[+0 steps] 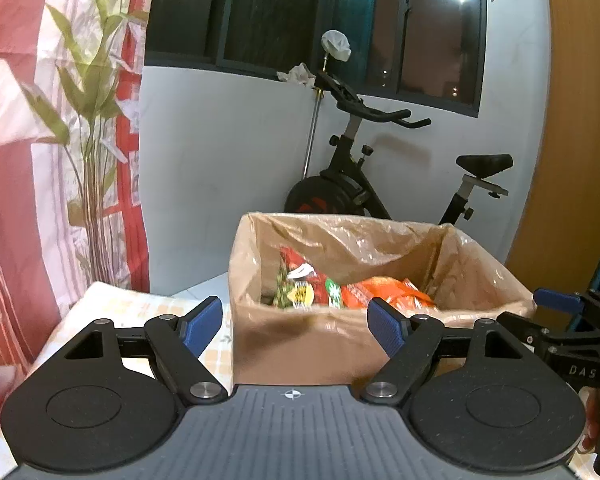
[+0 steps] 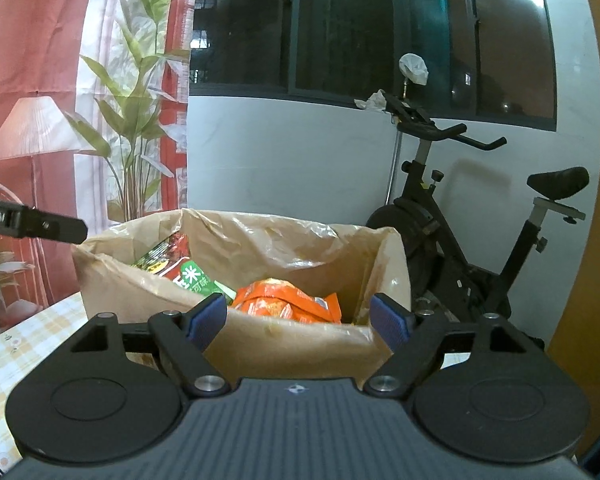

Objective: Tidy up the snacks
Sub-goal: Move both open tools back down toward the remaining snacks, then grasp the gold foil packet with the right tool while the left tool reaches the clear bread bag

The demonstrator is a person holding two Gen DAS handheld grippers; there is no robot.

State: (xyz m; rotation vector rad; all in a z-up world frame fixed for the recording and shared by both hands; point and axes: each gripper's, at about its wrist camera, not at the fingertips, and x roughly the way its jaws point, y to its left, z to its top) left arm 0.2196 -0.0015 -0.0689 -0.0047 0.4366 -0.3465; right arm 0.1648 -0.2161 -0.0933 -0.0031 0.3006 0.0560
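Note:
A brown cardboard box point(image 1: 300, 346) lined with a clear plastic bag stands on a table. Inside it lie snack packets: a red and green one point(image 1: 300, 286) at the left and an orange one point(image 1: 388, 295) in the middle. My left gripper point(image 1: 294, 322) hangs open just before the box's near wall, nothing between its blue pads. In the right wrist view the same box point(image 2: 300, 346) holds the green and red packet point(image 2: 180, 270) and the orange packet point(image 2: 288, 300). My right gripper point(image 2: 299, 320) is open and empty before the near wall. Its blue pad point(image 1: 558, 300) shows at the box's right corner.
A yellow checked cloth point(image 1: 140, 308) covers the table left of the box. An exercise bike point(image 2: 460, 240) stands behind the box against a white wall. A red printed curtain point(image 1: 60, 140) hangs at the left and a wooden panel point(image 1: 572, 120) at the right. A hand point(image 1: 598, 420) grips the right tool.

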